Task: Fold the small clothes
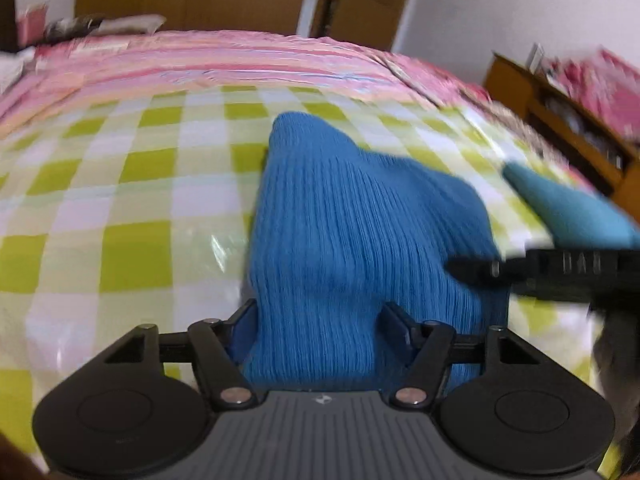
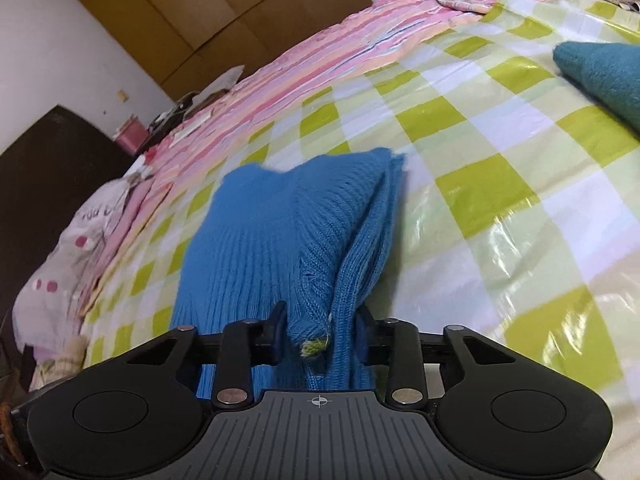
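Blue rib-knit garment (image 1: pixel 360 220), small, lies bunched on the bed, on the glossy green-and-white checked plastic sheet (image 1: pixel 120 184), toward the near edge of the bed and under both tools. Left tongs (image 1: pixel 318 322): fingers stand apart on either side of a raised hump of the knit; whether the pads actually press it, cannot tell. Right tongs (image 2: pixel 320 328): fingers drawn in on a gathered ridge of the same knit, pinching a doubled edge; a small green-and-white tag shows at the fold just in front of the tool. Right-wrist view shows at least two layers stacked along the garment's right side, so judged as mid-fold: one fold partly formed, fabric not yet flat or squared. Left to do, as judged: lay the lifted part down, smooth it, finish the remaining folds. A second knit piece, teal (image 2: pixel 600 76), lies apart toward the right edge of the checked sheet, not touching the blue one; probably unfolded, mostly cut off by the frame. Textures: vertical ribs, soft and floppy, holds creases poorly; sheet is slick and reflective, wrinkled. Pink striped bedcover (image 1: pixel 220 60) beyond the far edge of the sheet.
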A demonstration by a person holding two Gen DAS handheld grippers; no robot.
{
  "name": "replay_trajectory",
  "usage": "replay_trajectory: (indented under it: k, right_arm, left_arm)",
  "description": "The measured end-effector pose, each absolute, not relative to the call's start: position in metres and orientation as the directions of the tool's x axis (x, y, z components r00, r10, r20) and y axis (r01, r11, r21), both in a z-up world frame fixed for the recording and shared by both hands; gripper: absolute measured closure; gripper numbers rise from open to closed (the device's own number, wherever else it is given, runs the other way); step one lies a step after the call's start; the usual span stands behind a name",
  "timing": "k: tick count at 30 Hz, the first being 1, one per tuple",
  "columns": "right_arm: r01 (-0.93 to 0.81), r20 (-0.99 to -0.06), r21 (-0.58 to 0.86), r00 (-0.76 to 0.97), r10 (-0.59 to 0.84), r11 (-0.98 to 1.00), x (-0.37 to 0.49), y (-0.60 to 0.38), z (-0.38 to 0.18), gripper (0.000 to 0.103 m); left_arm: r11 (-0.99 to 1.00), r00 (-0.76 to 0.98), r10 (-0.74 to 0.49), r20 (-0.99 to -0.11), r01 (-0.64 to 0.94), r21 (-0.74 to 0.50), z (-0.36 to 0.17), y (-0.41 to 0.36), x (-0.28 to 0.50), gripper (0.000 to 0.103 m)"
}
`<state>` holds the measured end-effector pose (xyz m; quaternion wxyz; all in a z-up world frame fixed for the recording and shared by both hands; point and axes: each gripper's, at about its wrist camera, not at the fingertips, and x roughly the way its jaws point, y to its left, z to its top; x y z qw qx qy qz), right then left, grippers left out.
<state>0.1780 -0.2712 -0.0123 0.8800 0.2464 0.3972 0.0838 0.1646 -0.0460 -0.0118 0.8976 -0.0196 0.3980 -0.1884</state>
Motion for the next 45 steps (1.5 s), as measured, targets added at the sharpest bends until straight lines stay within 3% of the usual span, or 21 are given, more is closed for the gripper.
replay_trajectory:
  k: [3, 10, 12, 19, 24, 25, 29, 32, 35, 40, 43, 45]
  right_arm:
    - [0.036, -0.683, 0.437, 0.664, 0.305, 0.899, 0.165, -0.271, -0.009, 0.072]
    - [0.064, -0.695, 0.400, 0.672, 0.257, 0.915, 0.156, -0.273, 0.006, 0.069]
    - [0.070, -0.685, 0.410, 0.682, 0.256, 0.910, 0.150, -0.274, 0.007, 0.066]
    - [0.077, -0.629, 0.535, 0.702, 0.336, 0.841, 0.140, -0.280, 0.000, 0.034]
    - [0.106, -0.681, 0.499, 0.662, 0.313, 0.860, 0.158, -0.272, -0.023, 0.034]
    - [0.105, -0.679, 0.497, 0.666, 0.310, 0.862, 0.159, -0.271, -0.024, 0.035]
    - [0.055, -0.676, 0.503, 0.647, 0.353, 0.862, 0.167, -0.274, -0.021, 0.061]
    - [0.018, -0.682, 0.497, 0.626, 0.378, 0.868, 0.163, -0.274, -0.017, 0.070]
    - [-0.029, -0.691, 0.478, 0.605, 0.396, 0.878, 0.149, -0.273, -0.014, 0.073]
    - [-0.008, -0.699, 0.466, 0.610, 0.373, 0.885, 0.136, -0.285, -0.012, 0.074]
    - [-0.010, -0.694, 0.457, 0.622, 0.363, 0.890, 0.134, -0.289, -0.010, 0.074]
    - [-0.009, -0.693, 0.462, 0.621, 0.367, 0.887, 0.134, -0.291, -0.011, 0.074]
  left_arm:
    - [0.933, 0.630, -0.318, -0.709, 0.340, -0.117, -0.012, -0.056, 0.145, 0.034]
    - [0.941, 0.684, -0.317, -0.657, 0.313, -0.128, 0.016, -0.034, 0.140, 0.031]
    - [0.946, 0.697, -0.307, -0.648, 0.296, -0.130, 0.020, -0.026, 0.149, 0.026]
    - [0.943, 0.692, -0.331, -0.641, 0.226, -0.243, 0.008, -0.012, 0.197, 0.023]
    - [0.918, 0.645, -0.396, -0.654, 0.262, -0.298, -0.012, -0.019, 0.206, 0.021]
    - [0.913, 0.640, -0.407, -0.652, 0.263, -0.312, -0.013, -0.019, 0.205, 0.021]
    - [0.879, 0.600, -0.473, -0.645, 0.271, -0.393, -0.014, -0.016, 0.197, 0.030]
    - [0.869, 0.563, -0.495, -0.662, 0.324, -0.375, -0.012, -0.027, 0.173, 0.035]
    - [0.886, 0.576, -0.446, -0.685, 0.396, -0.243, -0.011, -0.047, 0.141, 0.035]
    - [0.882, 0.592, -0.443, -0.673, 0.420, -0.212, 0.004, -0.041, 0.123, 0.035]
    - [0.903, 0.644, -0.408, -0.647, 0.387, -0.184, 0.019, -0.024, 0.126, 0.031]
    - [0.917, 0.664, -0.385, -0.641, 0.351, -0.187, 0.021, -0.018, 0.141, 0.021]
